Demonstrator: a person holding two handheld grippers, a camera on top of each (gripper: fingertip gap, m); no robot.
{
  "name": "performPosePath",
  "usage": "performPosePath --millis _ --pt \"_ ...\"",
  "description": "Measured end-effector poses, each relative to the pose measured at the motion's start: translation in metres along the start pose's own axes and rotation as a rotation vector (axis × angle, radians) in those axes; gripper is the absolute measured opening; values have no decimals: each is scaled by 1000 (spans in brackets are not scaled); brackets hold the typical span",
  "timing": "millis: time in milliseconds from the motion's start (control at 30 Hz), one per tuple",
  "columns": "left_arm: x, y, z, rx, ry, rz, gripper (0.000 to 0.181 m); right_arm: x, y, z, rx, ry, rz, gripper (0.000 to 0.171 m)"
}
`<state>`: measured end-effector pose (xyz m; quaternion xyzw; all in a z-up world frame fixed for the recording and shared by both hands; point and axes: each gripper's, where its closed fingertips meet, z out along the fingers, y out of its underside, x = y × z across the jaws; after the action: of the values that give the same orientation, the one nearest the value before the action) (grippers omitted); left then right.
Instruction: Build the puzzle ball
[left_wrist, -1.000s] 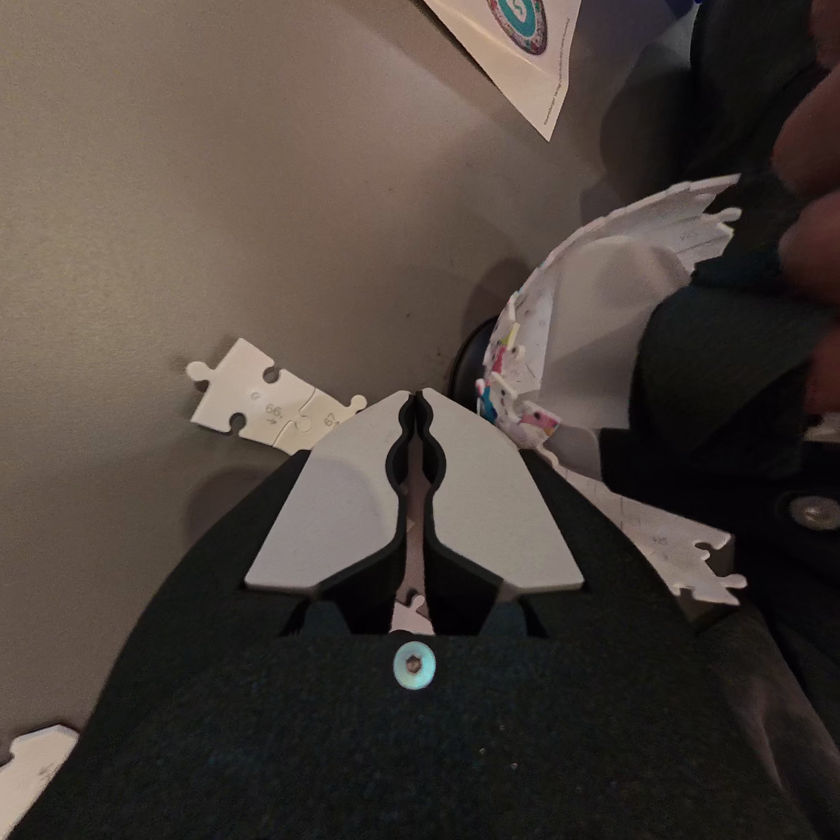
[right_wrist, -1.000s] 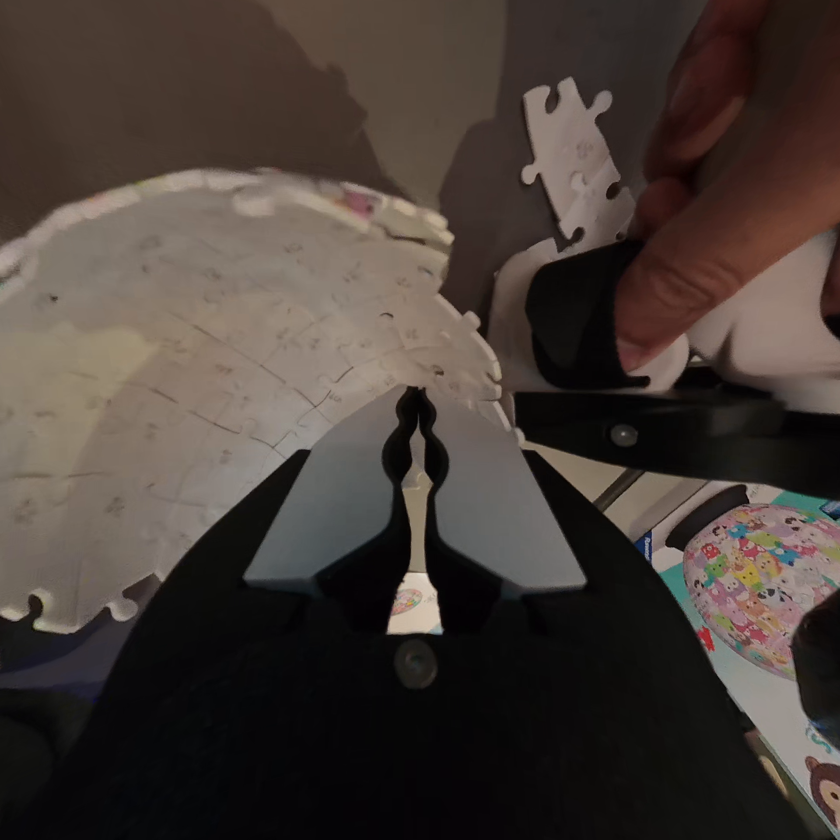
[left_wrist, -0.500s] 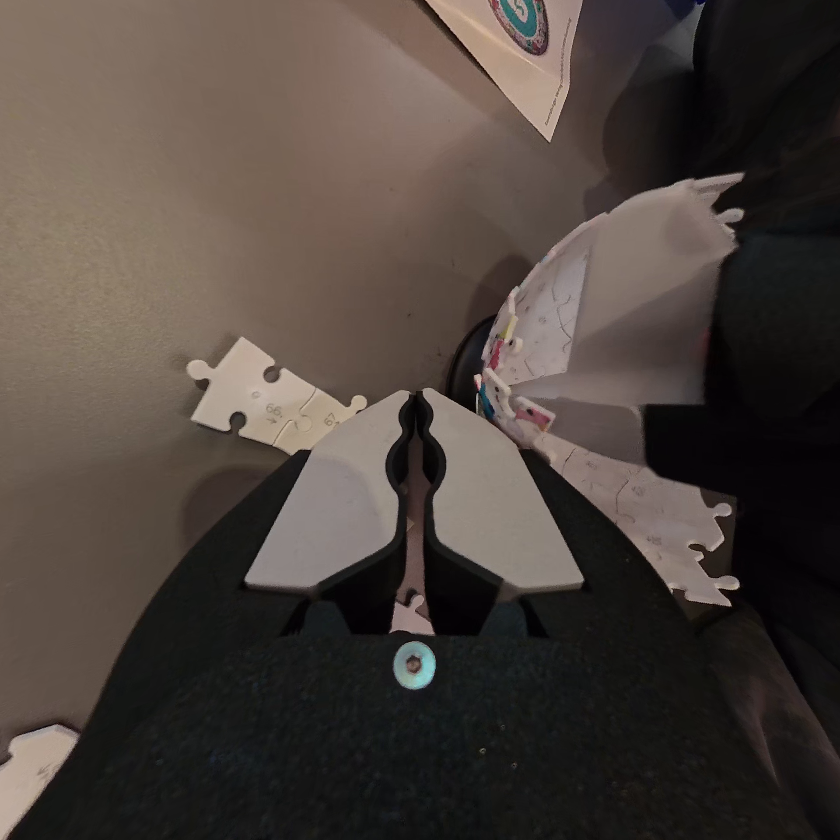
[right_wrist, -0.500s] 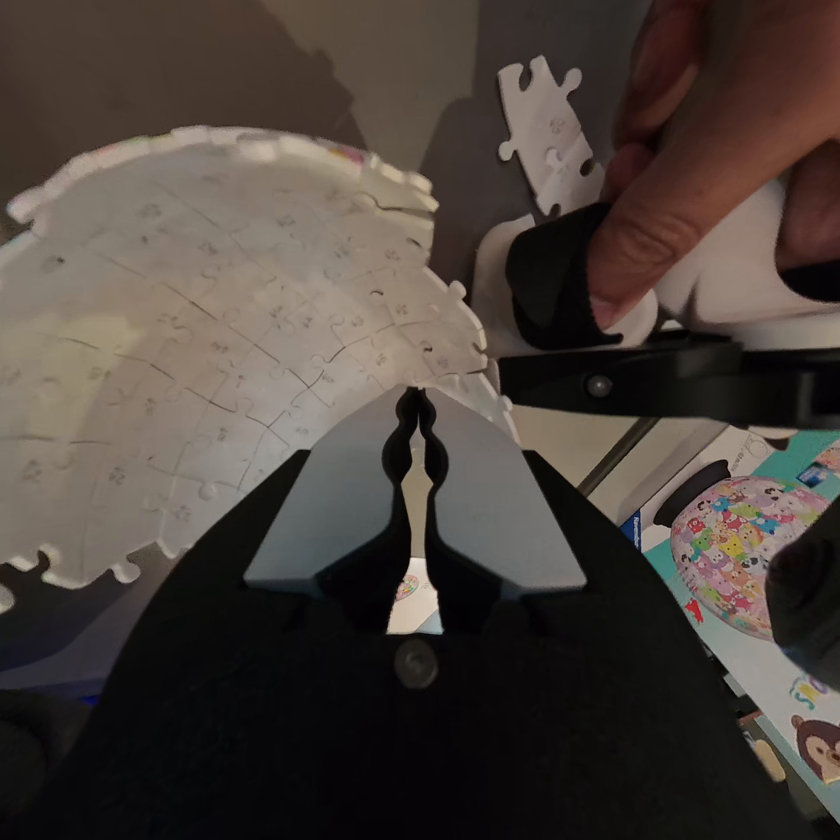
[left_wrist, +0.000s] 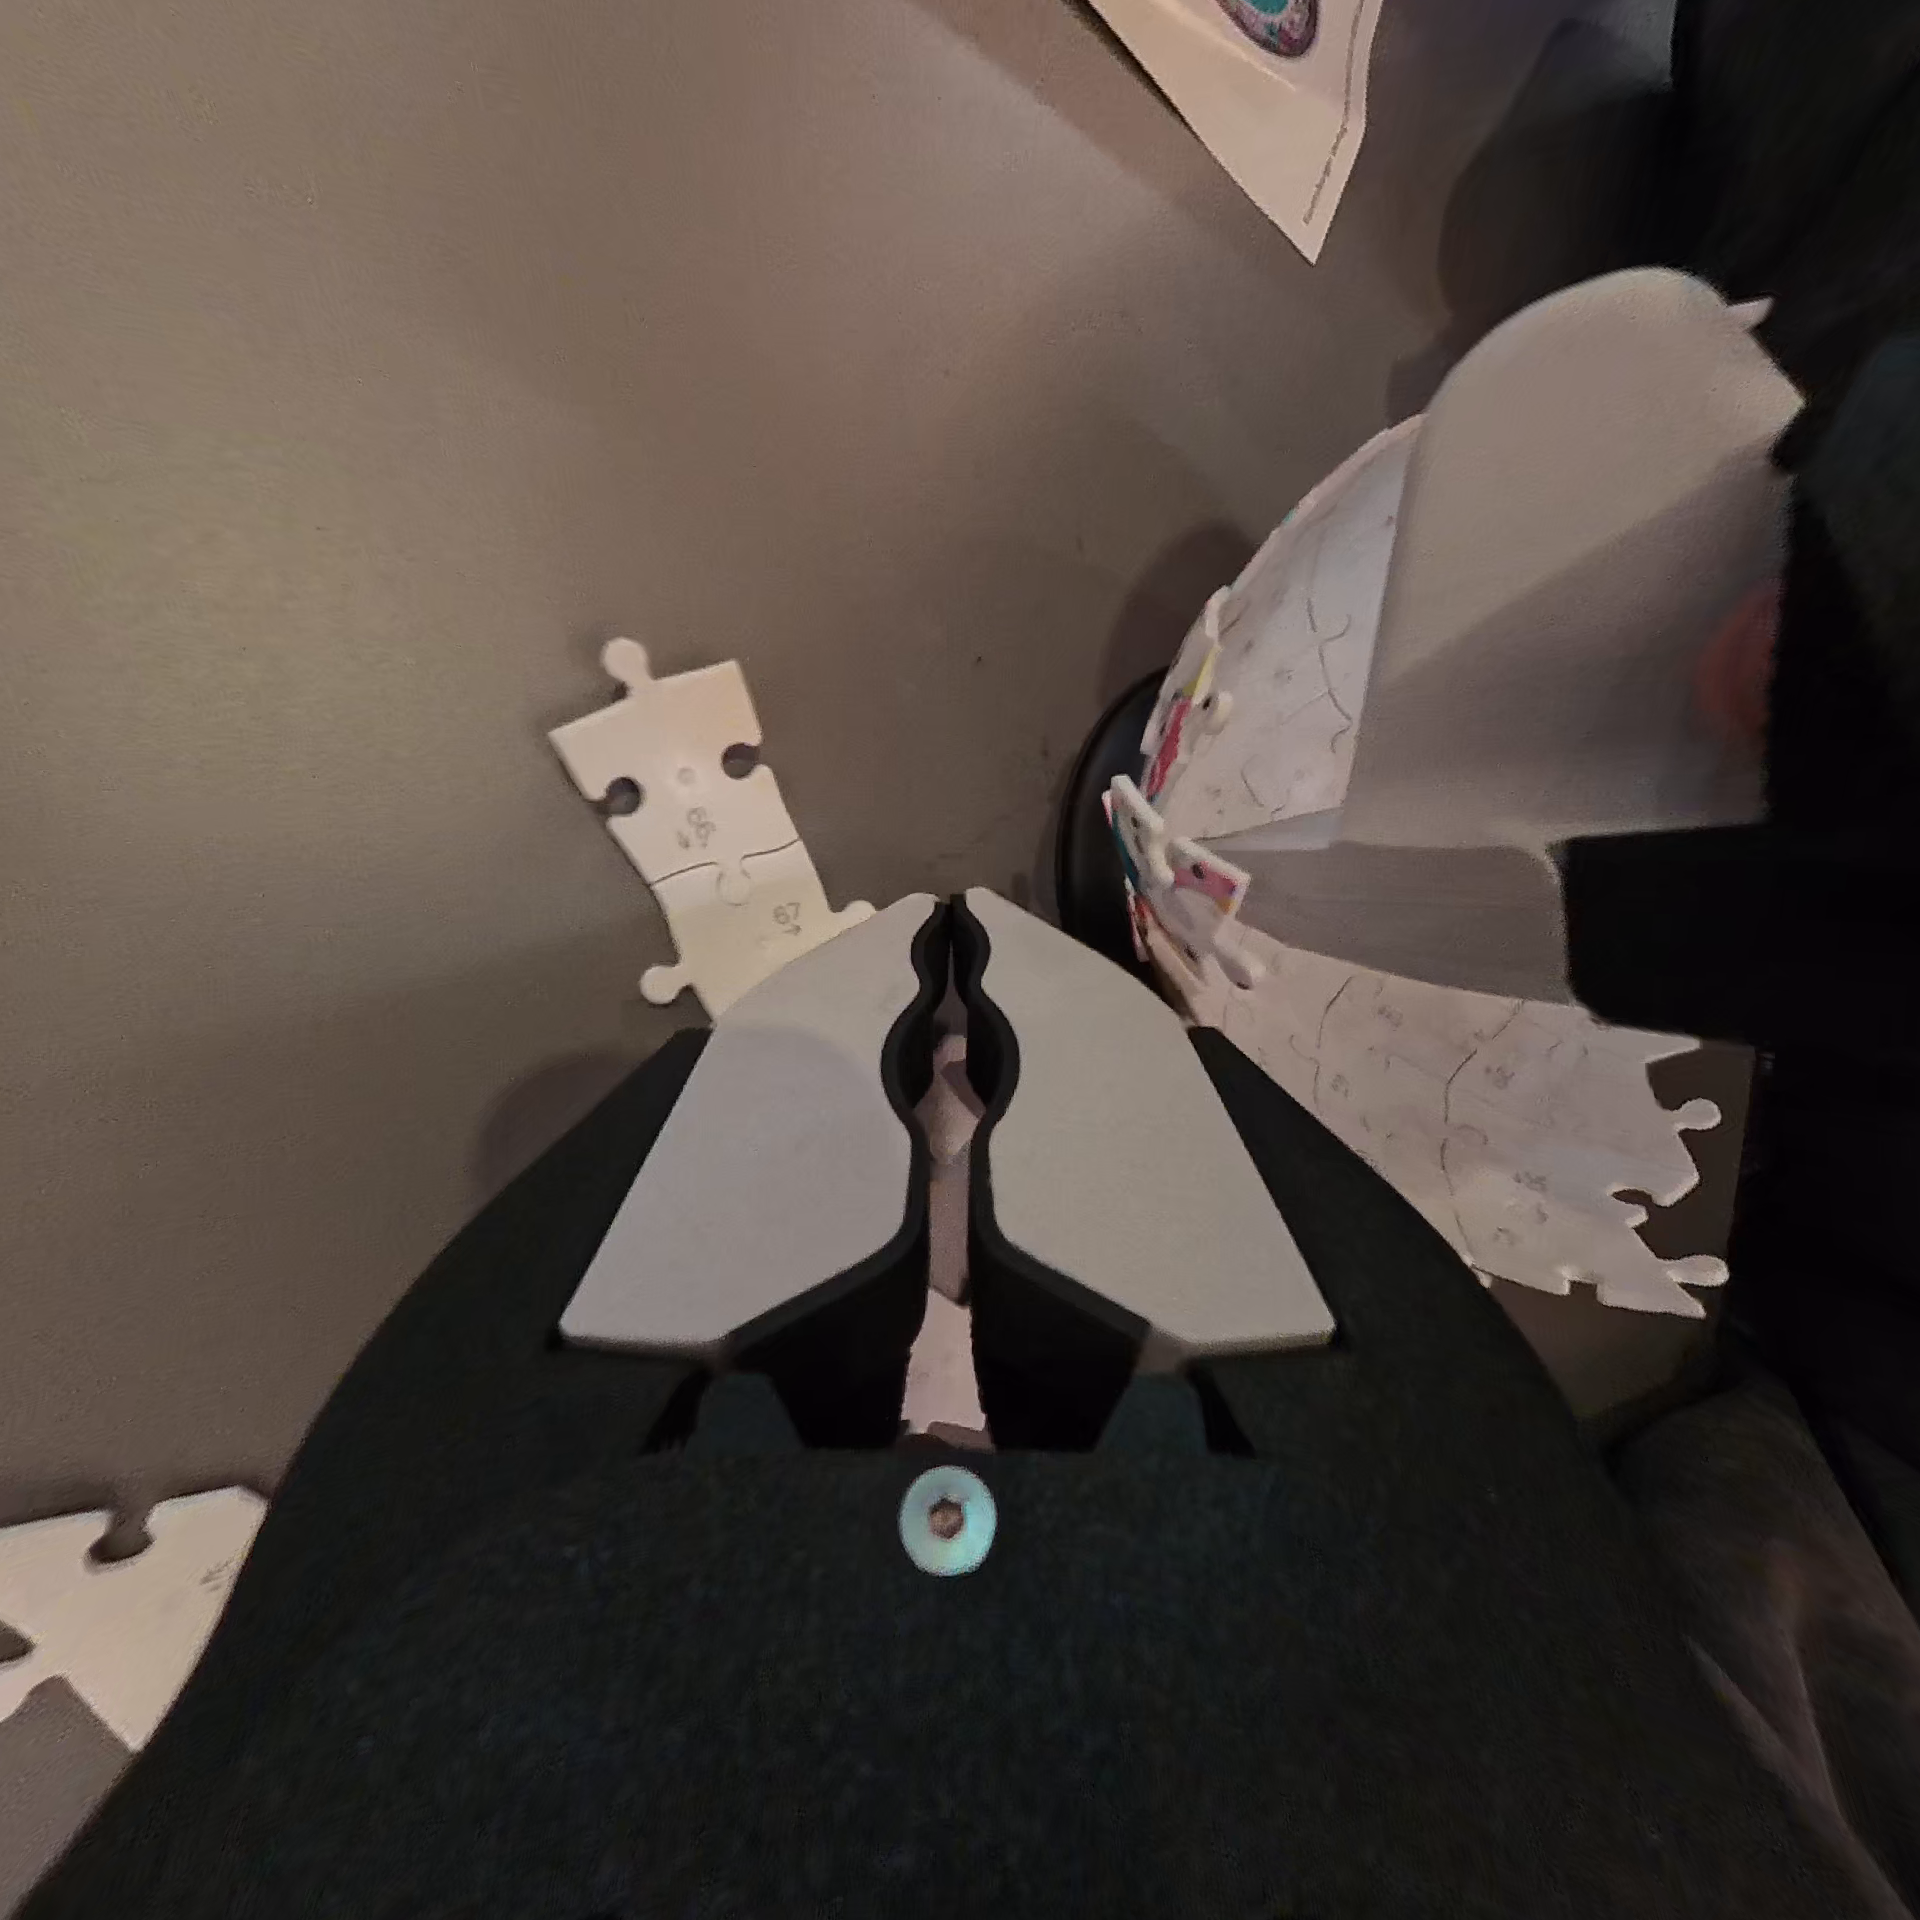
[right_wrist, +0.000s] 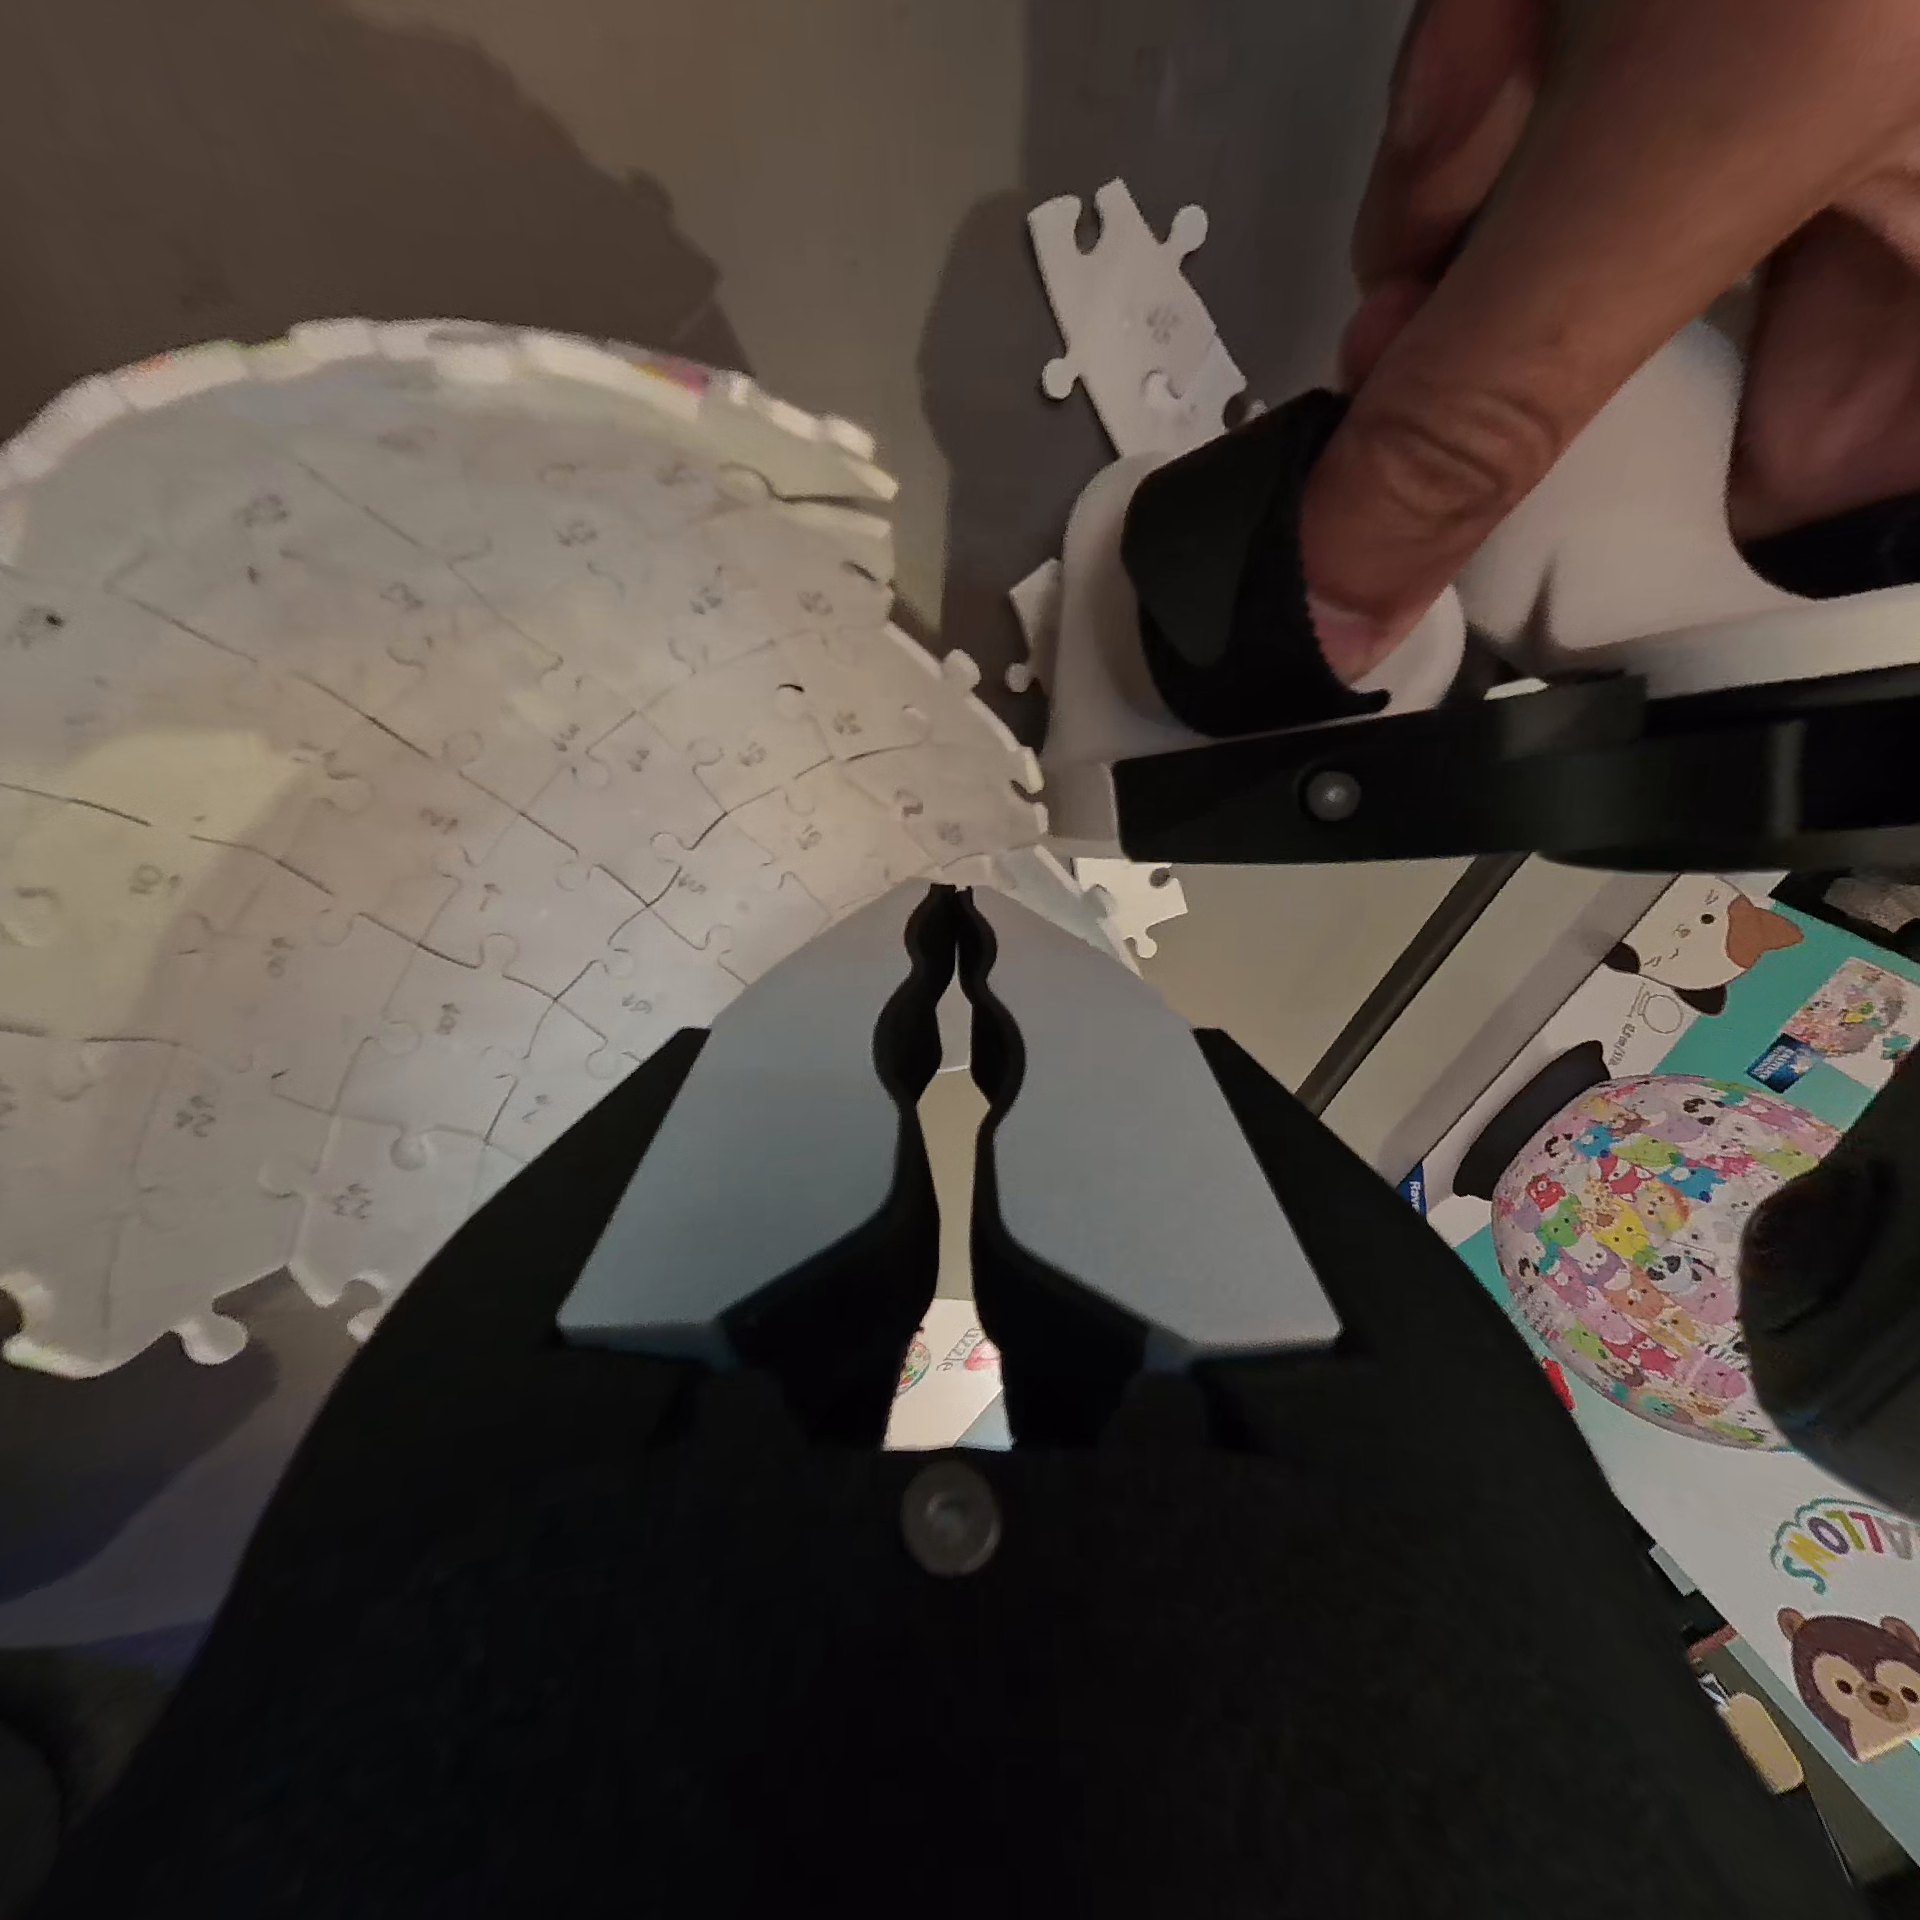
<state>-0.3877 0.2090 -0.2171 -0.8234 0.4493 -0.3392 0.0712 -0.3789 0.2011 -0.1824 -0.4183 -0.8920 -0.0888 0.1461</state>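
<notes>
**Roughly half a shell, both tools closed**

Mostly built, the puzzle ball fills the left and centre of the right wrist view as a curved white shell, blank numbered backs facing the camera, toothed rim running along its upper and right edges. In the left wrist view it sits at right of frame, printed colours showing at its near edge, seemingly on a dark round stand.

Right tool: jaws drawn together, tips at the shell's lower right edge; whether they nip the rim or just meet, cannot tell. Left tool: jaws closed, a pale sliver visible in the slot behind; gripped or lying below, unclear.

Handling, my judgement: light, thin plastic, stiff per piece, but seams would pop if squeezed. Take hold at the rim, on a tab, not mid-shell.

Further out: joined two-piece strip flat on the grey desk, centre of the left view, just beyond the tips. Another loose section at lower left. Box with printed ball picture, lower right of the right view. A hand on the other handle, upper right.
</notes>
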Motion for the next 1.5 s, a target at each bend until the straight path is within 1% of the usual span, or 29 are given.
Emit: performPosePath --millis 233,333,467,567,733,967,1167,1367,1500 --pt "0 -1 0 3 -1 1 0 -4 -2 1 1 -17 -7 0" --pt "2 -3 -1 11 3 7 0 -12 -13 -2 49 -53 -20 0" --pt "3 -3 1 0 1 13 0 -18 -20 7 41 -70 -48 0" --pt "3 -3 2 0 5 12 0 -17 -18 10 23 -74 -39 0" --pt "4 -3 2 0 7 15 0 -15 -16 1 40 -63 -25 0" --pt "4 -3 4 -6 8 14 0 -18 -19 12 15 -76 -40 0" --pt "4 -2 4 -6 11 12 0 -18 -15 4 30 -80 -25 0" --pt "2 -3 3 -1 0 6 0 -18 -22 12 26 -75 -45 0" --pt "0 -2 1 3 -5 1 0 -17 -19 9 28 -69 -41 0"
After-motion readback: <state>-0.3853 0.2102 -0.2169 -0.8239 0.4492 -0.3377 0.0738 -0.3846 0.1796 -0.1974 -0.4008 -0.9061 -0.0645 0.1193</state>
